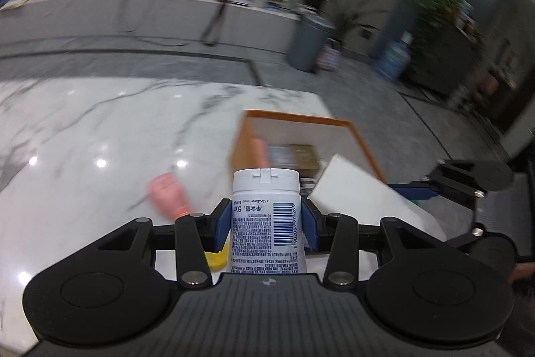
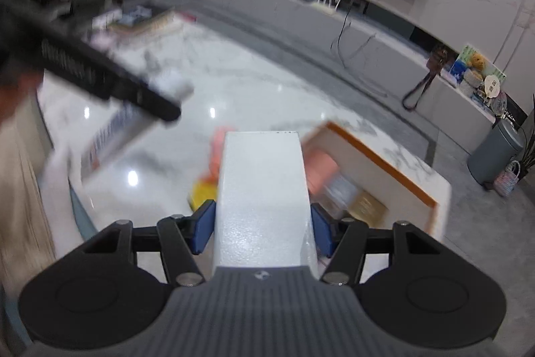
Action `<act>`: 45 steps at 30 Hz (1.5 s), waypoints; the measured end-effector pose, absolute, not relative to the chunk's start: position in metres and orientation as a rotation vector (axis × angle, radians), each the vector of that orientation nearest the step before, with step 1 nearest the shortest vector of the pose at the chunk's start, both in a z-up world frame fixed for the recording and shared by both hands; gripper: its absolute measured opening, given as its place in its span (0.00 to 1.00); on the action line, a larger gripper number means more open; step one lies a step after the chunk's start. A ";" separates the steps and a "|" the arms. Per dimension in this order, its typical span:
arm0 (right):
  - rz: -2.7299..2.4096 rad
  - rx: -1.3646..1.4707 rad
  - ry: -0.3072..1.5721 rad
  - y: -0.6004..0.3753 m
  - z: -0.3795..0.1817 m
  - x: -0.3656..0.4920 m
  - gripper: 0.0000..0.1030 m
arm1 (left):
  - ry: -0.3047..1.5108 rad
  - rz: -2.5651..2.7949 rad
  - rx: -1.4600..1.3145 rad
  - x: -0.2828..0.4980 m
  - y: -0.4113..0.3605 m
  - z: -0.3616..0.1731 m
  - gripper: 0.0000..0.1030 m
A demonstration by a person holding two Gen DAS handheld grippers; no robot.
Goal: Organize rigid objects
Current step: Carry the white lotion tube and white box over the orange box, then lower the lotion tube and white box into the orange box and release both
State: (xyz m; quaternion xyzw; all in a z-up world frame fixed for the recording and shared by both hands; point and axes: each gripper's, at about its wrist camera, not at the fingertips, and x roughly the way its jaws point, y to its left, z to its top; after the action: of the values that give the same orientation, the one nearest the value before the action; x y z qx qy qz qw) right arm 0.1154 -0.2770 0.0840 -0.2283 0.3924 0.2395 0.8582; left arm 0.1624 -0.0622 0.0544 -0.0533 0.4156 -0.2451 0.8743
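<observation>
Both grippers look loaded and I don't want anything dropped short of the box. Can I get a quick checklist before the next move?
1. Left gripper grip on the white bottle: pads on both sides, ok.
2. Right gripper grip on the white box: pads on both sides, ok.
3. Orange-rimmed bin open at the top: ok.
4. Free room in the bin: items already inside, blurred, cannot tell.
5. Grippers apart from each other: close together near the bin, not ok.
6. Pink item and yellow item lying loose on the marble table: not ok, not yet sorted.
</observation>
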 end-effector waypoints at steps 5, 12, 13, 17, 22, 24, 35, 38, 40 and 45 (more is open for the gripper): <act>0.585 -0.637 0.955 -0.295 0.063 0.130 0.58 | 0.868 -0.599 -0.030 0.180 -0.110 0.048 0.48; 0.765 -0.743 1.055 -0.290 0.023 0.164 0.58 | 0.886 -0.626 -0.003 0.203 -0.136 0.027 0.48; 0.797 -0.744 1.062 -0.289 0.017 0.168 0.58 | 0.888 -0.628 0.007 0.205 -0.138 0.024 0.48; 0.918 -0.739 1.086 -0.281 0.002 0.179 0.58 | 0.908 -0.615 0.005 0.214 -0.140 0.015 0.48; 1.055 -0.737 1.138 -0.273 -0.015 0.187 0.58 | 0.932 -0.609 0.007 0.223 -0.142 0.007 0.48; 1.087 -0.716 1.148 -0.271 -0.020 0.191 0.58 | 0.938 -0.615 -0.003 0.226 -0.144 0.004 0.48; 1.125 -0.598 1.161 -0.268 -0.028 0.201 0.55 | 0.962 -0.621 0.007 0.227 -0.149 -0.010 0.48; 1.099 -0.610 1.149 -0.268 -0.024 0.198 0.55 | 0.963 -0.622 0.008 0.227 -0.150 -0.010 0.48; 1.071 -0.618 1.158 -0.272 -0.021 0.197 0.55 | 0.966 -0.628 0.011 0.227 -0.151 -0.011 0.48; 0.962 -0.633 1.183 -0.293 -0.016 0.193 0.44 | 0.978 -0.658 0.027 0.223 -0.161 -0.013 0.48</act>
State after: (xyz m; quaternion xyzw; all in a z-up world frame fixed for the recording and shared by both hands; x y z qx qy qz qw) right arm 0.1925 -0.2926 -0.0162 -0.2817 0.5265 0.4281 0.6784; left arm 0.2230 -0.1611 -0.0133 0.0129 0.4611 -0.3101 0.8313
